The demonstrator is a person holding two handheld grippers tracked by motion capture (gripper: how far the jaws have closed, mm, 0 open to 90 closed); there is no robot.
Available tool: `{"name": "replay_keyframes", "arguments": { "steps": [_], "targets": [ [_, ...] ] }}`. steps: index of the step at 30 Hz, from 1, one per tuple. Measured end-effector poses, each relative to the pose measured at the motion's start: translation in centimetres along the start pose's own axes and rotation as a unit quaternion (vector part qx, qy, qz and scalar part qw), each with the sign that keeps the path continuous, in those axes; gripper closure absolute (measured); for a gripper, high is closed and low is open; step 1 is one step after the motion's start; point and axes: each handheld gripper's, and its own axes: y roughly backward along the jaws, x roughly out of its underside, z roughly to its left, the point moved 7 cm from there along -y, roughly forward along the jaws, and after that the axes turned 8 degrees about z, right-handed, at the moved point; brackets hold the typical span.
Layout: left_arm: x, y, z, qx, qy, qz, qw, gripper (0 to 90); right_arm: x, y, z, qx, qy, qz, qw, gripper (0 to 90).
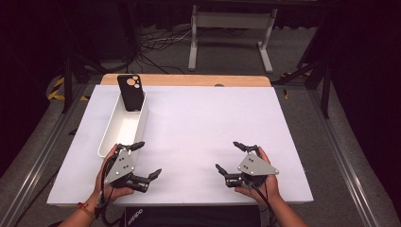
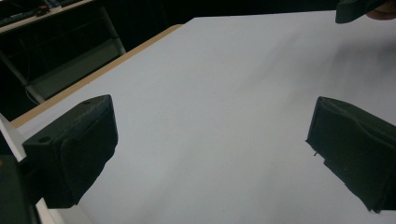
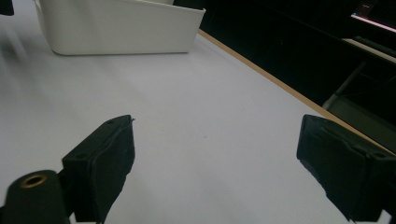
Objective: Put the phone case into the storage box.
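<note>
Both jaws spread wide: left gripper point(image 1: 147, 160), right gripper point(image 1: 228, 156). Ahead of left, white bin point(image 1: 109, 137) propping black phone case point(image 1: 130, 92); case barely glimpsed, perhaps, from right gripper view. White table point(image 1: 203, 123), dark room.

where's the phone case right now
In the high view the black phone case stands leaning at the far end of the white bin, on the table's left side, beyond the left gripper.

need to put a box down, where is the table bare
Bare: the white table from the bin rightward to its right edge, and between the left gripper and right gripper. Crowded: the left strip, where the bin holds a phone case.
</note>
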Motion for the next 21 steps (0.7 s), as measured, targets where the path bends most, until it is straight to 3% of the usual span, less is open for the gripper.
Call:
{"name": "replay_keyframes", "arguments": {
  "steps": [4, 11, 21],
  "targets": [
    [0.0, -0.1, 0.1, -0.003, -0.005, 0.001, 1.0, 2.6, 0.1, 0.0, 0.0, -0.001, -0.003, 0.0, 1.0, 12.5],
    [-0.1, -0.3, 0.4, -0.01, 0.004, 0.001, 0.9999, 4.1, 0.1, -0.2, -0.5, 0.005, -0.008, -0.003, 0.9999, 13.5],
    [0.0, -0.6, 0.4, -0.001, 0.015, 0.004, 0.9999, 4.0, 0.1, 0.2, -1.6, 0.02, -0.023, -0.007, 0.9995, 13.0]
  ]
}}
